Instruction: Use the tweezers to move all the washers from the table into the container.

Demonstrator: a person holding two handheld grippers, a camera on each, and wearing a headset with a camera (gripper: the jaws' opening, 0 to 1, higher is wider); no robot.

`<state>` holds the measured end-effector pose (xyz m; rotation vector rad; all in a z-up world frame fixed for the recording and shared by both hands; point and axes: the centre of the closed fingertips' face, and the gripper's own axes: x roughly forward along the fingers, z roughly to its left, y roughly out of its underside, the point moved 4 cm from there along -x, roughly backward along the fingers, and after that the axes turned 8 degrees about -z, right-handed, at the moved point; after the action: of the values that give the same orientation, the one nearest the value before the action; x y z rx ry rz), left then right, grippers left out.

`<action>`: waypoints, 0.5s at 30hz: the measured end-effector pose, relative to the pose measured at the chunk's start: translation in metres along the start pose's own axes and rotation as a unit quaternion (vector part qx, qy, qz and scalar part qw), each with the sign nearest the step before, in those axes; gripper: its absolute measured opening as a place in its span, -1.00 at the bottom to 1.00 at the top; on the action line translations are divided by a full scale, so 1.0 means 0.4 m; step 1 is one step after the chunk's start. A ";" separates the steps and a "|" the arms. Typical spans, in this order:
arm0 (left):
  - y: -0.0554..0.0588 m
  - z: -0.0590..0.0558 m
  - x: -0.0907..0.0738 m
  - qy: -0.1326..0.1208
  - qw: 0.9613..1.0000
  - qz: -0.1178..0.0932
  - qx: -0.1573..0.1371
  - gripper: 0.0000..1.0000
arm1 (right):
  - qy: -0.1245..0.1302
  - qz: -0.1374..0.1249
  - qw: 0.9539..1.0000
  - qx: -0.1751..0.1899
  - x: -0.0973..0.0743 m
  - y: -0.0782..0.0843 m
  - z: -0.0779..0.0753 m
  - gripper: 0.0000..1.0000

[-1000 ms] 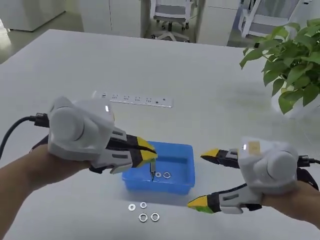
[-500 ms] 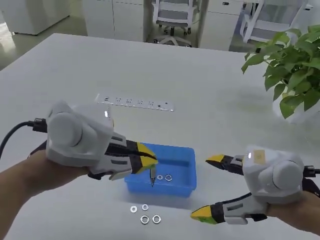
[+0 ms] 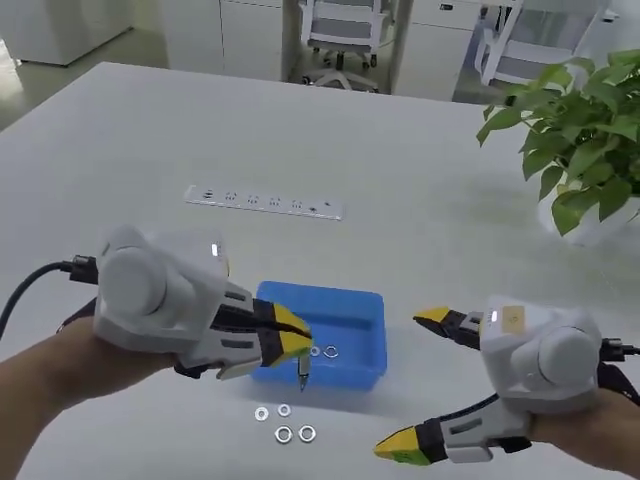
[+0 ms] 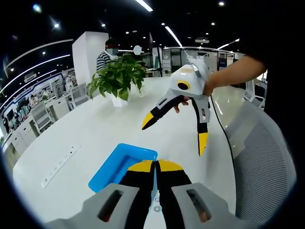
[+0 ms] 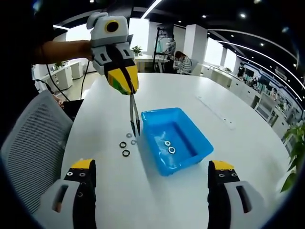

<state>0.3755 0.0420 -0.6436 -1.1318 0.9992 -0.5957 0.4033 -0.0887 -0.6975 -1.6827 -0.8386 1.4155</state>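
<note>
Left tool (image 3: 298,335): jaws were closed on the tweezers (image 3: 303,370), whose tips pointed down at the near wall of the tray.
Container (image 3: 345,296): blue, stood on the desk (image 3: 420,190); two washers (image 3: 323,351) lay inside.
Loose washers (image 3: 284,424): four lay on the desk, just beside the tray's near wall.
Right tool (image 3: 413,385): jaws were wide apart, holding nothing.

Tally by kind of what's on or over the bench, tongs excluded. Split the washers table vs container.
blue container: 1
washers: 6 (4 on the table, 2 in the container)
tweezers: 1
power strip: 1
potted plant: 1
Total: 10
</note>
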 end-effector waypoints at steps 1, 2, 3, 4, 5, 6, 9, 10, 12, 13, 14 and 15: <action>0.003 -0.003 0.003 0.002 1.000 0.000 0.000 -0.88 | 0.001 0.002 1.000 0.001 -0.001 0.003 0.001 1.00; 0.005 -0.005 0.005 0.003 1.000 0.000 0.002 -0.88 | 0.000 0.002 1.000 0.001 -0.002 0.004 0.003 1.00; 0.007 -0.009 0.008 0.005 1.000 0.001 0.002 -0.88 | 0.000 0.004 1.000 0.001 -0.003 0.006 0.005 1.00; 0.009 -0.011 0.009 0.006 1.000 0.001 0.001 -0.88 | -0.001 0.005 1.000 0.003 -0.003 0.007 0.006 1.00; 0.009 -0.012 0.011 0.007 1.000 0.001 0.001 -0.88 | -0.001 0.005 1.000 0.004 -0.003 0.009 0.008 1.00; 0.012 -0.014 0.013 0.009 1.000 0.002 0.000 -0.88 | -0.001 0.005 1.000 0.005 -0.003 0.010 0.008 1.00; 0.019 -0.019 0.018 0.013 1.000 0.006 -0.002 -0.88 | -0.002 0.008 1.000 0.006 -0.004 0.015 0.013 1.00; 0.022 -0.022 0.020 0.015 1.000 0.007 -0.002 -0.88 | -0.003 0.009 1.000 0.008 -0.004 0.017 0.016 1.00; 0.027 -0.025 0.022 0.017 1.000 0.008 -0.003 -0.88 | -0.005 0.010 1.000 0.008 -0.003 0.020 0.019 1.00; 0.029 -0.027 0.024 0.018 1.000 0.008 -0.003 -0.88 | -0.006 0.010 1.000 0.008 -0.003 0.021 0.020 1.00; 0.032 -0.029 0.025 0.018 1.000 0.009 -0.004 -0.88 | -0.006 0.010 1.000 0.009 -0.002 0.021 0.021 1.00; 0.034 -0.029 0.026 0.019 1.000 0.009 -0.005 -0.88 | -0.007 0.010 1.000 0.009 -0.002 0.021 0.023 1.00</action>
<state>0.3687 0.0330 -0.6607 -1.1233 1.0445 -0.5992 0.3943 -0.0922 -0.7051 -1.6729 -0.8160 1.4453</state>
